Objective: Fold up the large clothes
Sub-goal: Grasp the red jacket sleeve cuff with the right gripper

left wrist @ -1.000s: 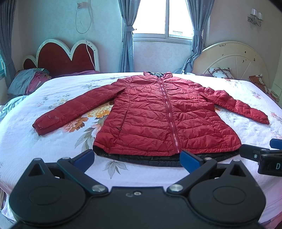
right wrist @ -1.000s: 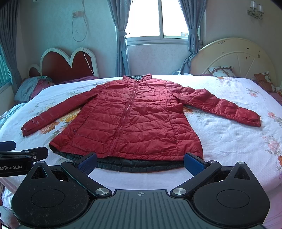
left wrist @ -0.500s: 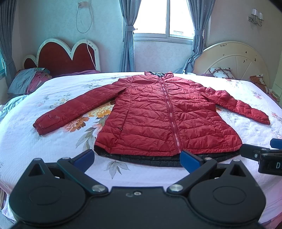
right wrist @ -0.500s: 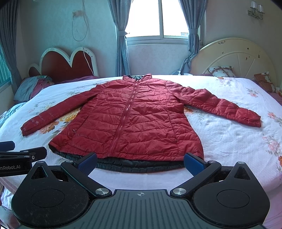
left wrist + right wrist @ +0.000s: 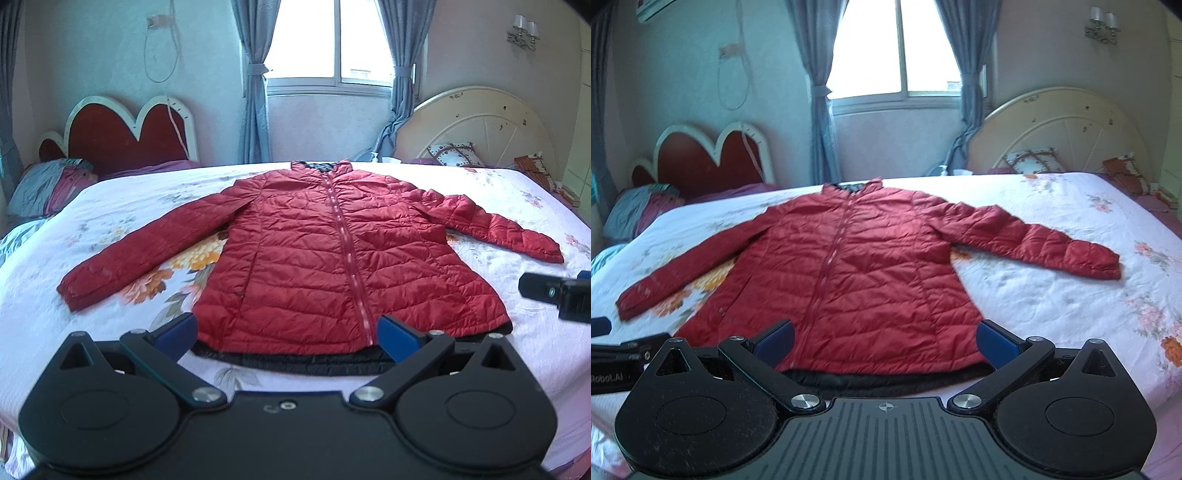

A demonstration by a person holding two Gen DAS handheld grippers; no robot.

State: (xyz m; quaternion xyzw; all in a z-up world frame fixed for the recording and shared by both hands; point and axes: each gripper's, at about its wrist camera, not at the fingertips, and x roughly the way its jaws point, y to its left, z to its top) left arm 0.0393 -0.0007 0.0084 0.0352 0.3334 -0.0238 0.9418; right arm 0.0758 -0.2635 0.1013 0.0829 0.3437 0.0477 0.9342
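Observation:
A red quilted jacket (image 5: 325, 258) lies flat, zipped, front up on the bed, both sleeves spread out to the sides; it also shows in the right wrist view (image 5: 857, 280). Its black lining shows along the near hem. My left gripper (image 5: 286, 338) is open and empty, just above the hem near the zip. My right gripper (image 5: 886, 343) is open and empty, over the right half of the hem. Each gripper shows at the edge of the other's view.
The bed (image 5: 535, 354) has a white floral sheet. A red heart-shaped headboard (image 5: 122, 136) and pillows (image 5: 48, 184) are at the back left, a cream round headboard (image 5: 476, 125) at the back right. A window with curtains (image 5: 328, 48) is behind.
Both grippers have moved forward and a little up toward the jacket's hem; the jacket looks larger. The right gripper has also shifted right. Jaws stay open.

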